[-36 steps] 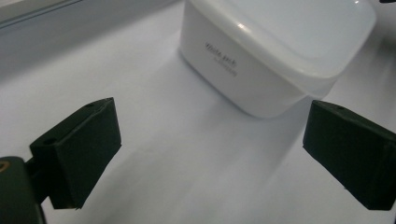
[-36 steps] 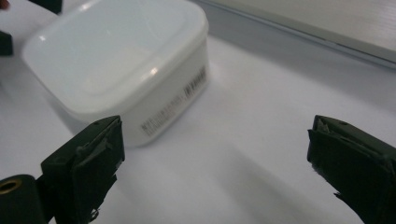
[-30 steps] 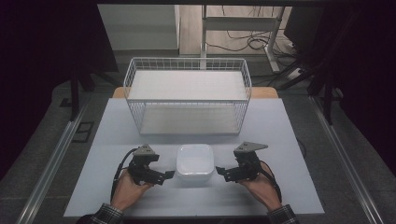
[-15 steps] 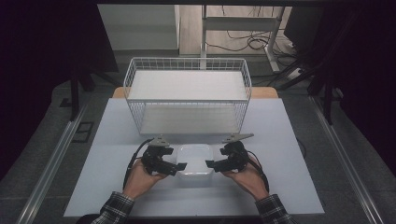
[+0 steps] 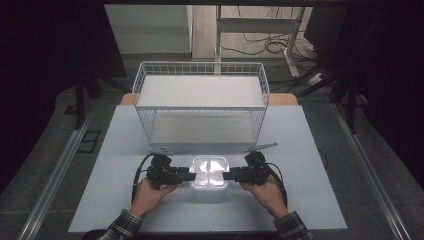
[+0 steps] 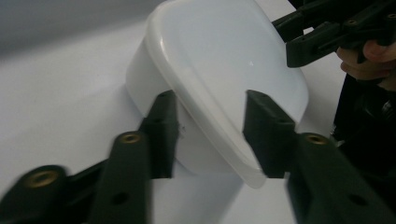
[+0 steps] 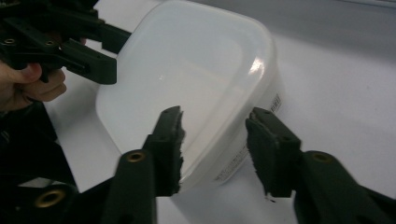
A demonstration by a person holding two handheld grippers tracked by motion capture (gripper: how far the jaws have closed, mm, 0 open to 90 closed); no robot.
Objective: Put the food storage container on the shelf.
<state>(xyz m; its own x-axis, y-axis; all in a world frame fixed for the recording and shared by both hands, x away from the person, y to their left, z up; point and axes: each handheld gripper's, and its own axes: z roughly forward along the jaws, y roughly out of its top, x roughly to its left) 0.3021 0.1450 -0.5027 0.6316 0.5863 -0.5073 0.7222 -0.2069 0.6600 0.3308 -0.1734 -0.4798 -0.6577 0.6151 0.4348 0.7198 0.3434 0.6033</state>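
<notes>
Box (image 7: 196, 88) label print unreadable to me. Left tool (image 6: 210, 135), right tool (image 7: 215, 144) spread, now straddling box edges; earlier apart.

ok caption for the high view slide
Two hand-held grippers, left and right, open at opposite sides of a white lidded container before a wire basket.

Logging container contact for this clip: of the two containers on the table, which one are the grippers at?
The small lidded plastic box, flanked by left gripper and right gripper. The wire basket stands apart behind it.
</notes>
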